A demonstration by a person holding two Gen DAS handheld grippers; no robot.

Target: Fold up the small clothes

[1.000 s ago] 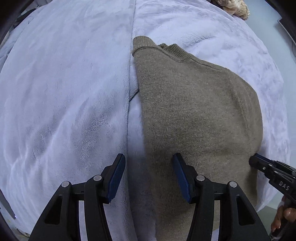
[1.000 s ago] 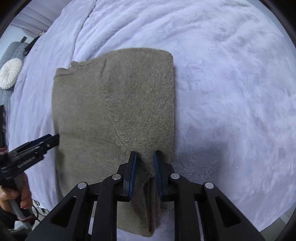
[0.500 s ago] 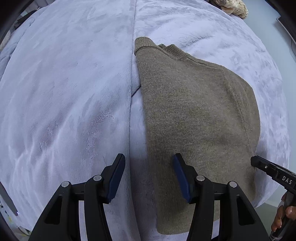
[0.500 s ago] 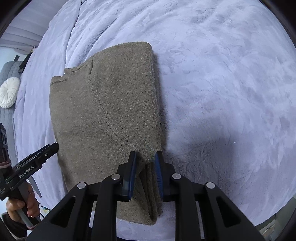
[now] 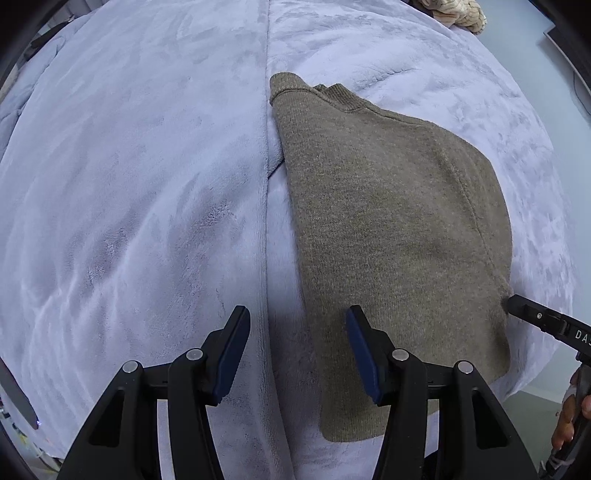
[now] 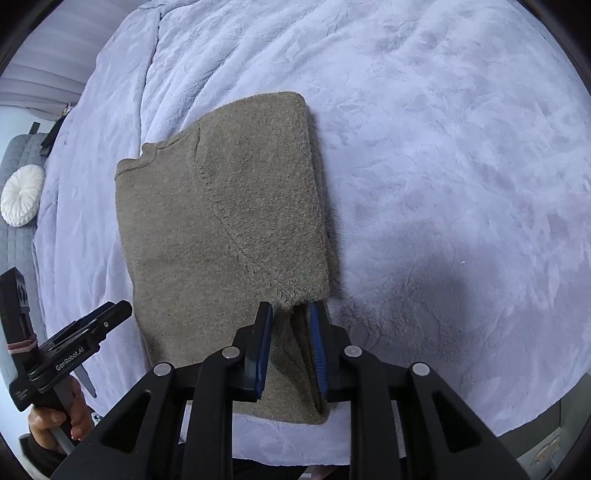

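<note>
you can read "GenRobot.AI" on the side of your left tongs [image 6: 79,345] | "DAS", cut off by the frame edge, on your right tongs [image 5: 543,321] | nothing else legible

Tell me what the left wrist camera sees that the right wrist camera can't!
Only the left view shows the cream knitted thing at the bed's far edge. Only the right view shows the round white cushion on the grey sofa. Both show the folded brown sweater on the lilac blanket, the open left gripper and the right gripper.
</note>
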